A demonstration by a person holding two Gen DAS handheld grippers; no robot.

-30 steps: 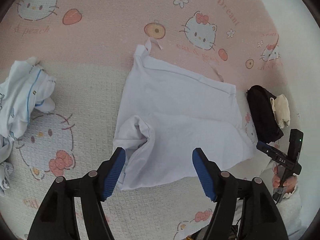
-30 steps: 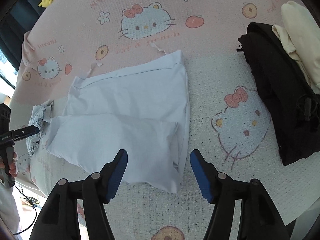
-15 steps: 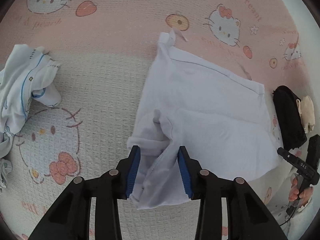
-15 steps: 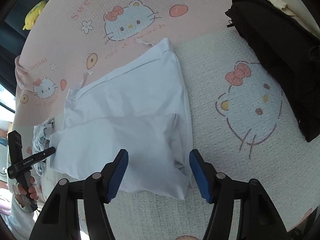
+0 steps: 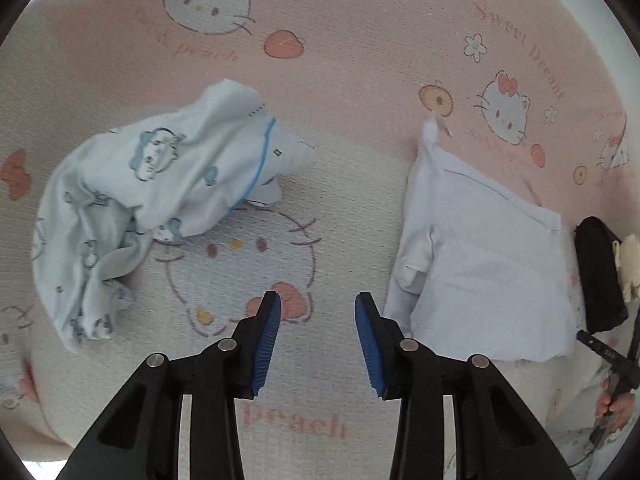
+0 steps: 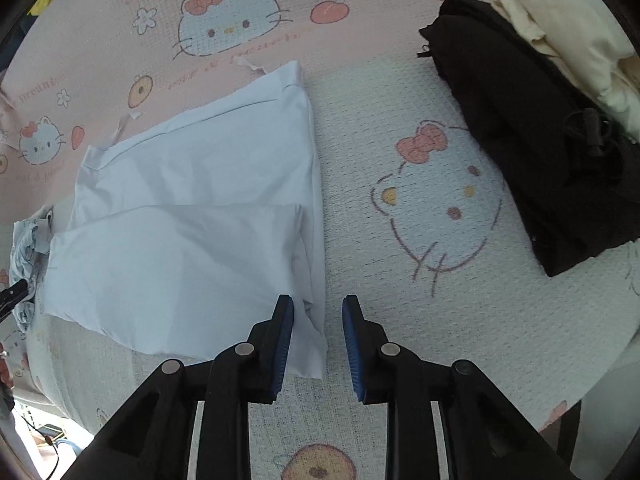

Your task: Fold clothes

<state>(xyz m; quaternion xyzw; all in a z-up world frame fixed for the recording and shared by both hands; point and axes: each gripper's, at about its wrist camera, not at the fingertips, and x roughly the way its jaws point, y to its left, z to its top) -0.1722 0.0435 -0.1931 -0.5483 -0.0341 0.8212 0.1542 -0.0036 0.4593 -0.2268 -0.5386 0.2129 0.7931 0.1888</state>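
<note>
A white garment [image 5: 480, 272] [image 6: 192, 240] lies folded flat on the pink and cream cartoon-cat blanket [image 5: 360, 40]. My left gripper [image 5: 318, 336] hovers over bare blanket just left of that garment, its jaws partly narrowed and open with nothing between them. My right gripper [image 6: 318, 340] points down at the garment's near right corner. Its jaws are closing, and the corner of the cloth lies between them beside the left pad, with a gap still showing on the right. A crumpled white garment with blue prints [image 5: 152, 200] lies further left.
A folded black garment [image 6: 540, 140] [image 5: 598, 276] with a cream cloth [image 6: 568, 32] behind it lies at the right. A person's hand [image 5: 612, 404] holds the right gripper's handle at the far right. The blanket's near edge runs just below both grippers.
The left gripper narrowed at the white garment's left edge, then swung left off it onto bare blanket. The right gripper's jaws narrowed over the garment's near right corner.
</note>
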